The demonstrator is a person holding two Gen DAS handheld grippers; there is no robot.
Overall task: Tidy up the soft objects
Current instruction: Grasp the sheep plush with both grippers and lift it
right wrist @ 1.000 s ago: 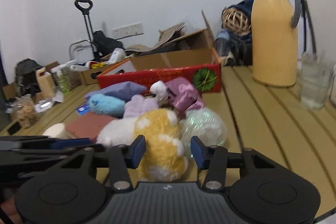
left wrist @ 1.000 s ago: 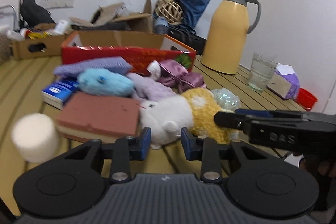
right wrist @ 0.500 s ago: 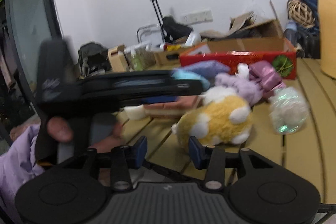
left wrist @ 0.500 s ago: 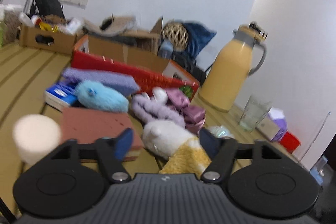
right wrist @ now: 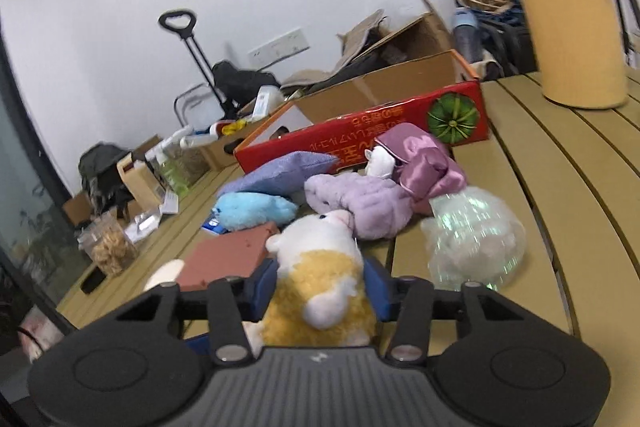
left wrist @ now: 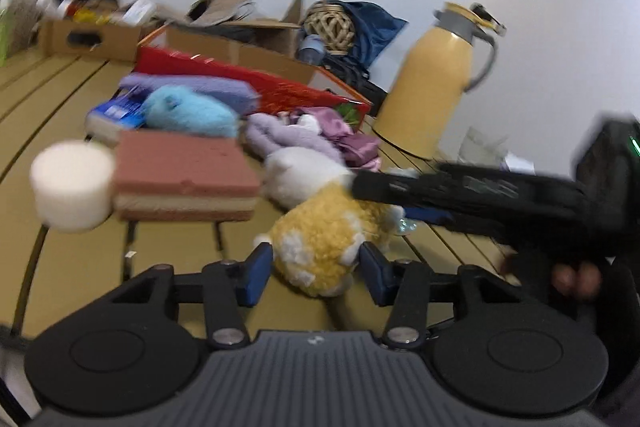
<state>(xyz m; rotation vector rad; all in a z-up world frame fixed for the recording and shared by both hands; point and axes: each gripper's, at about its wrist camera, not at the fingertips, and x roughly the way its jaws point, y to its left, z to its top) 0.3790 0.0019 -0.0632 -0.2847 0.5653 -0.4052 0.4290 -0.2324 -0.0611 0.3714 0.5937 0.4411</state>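
Right hand-held gripper (right wrist: 318,285) is pinching the plush (right wrist: 320,275) round its yellow back end, while the left hand-held gripper (left wrist: 316,265) is closing with the plush's tail end between its pads. Looks like the pickup step. Next comes a lift toward the red box (right wrist: 400,119), I'd guess. The plush lies on the desk (right wrist: 560,187), beside the sponge (left wrist: 184,175).

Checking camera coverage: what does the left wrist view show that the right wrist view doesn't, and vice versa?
Left wrist only: the right gripper from the side, reaching onto the yellow-and-white plush, and the white foam cylinder whole.
Right wrist only: the clear iridescent ball whole, a snack jar.
Both: the plush between blue pads, the left gripper's jaws closing; brown sponge block, blue plush, red box, yellow jug.
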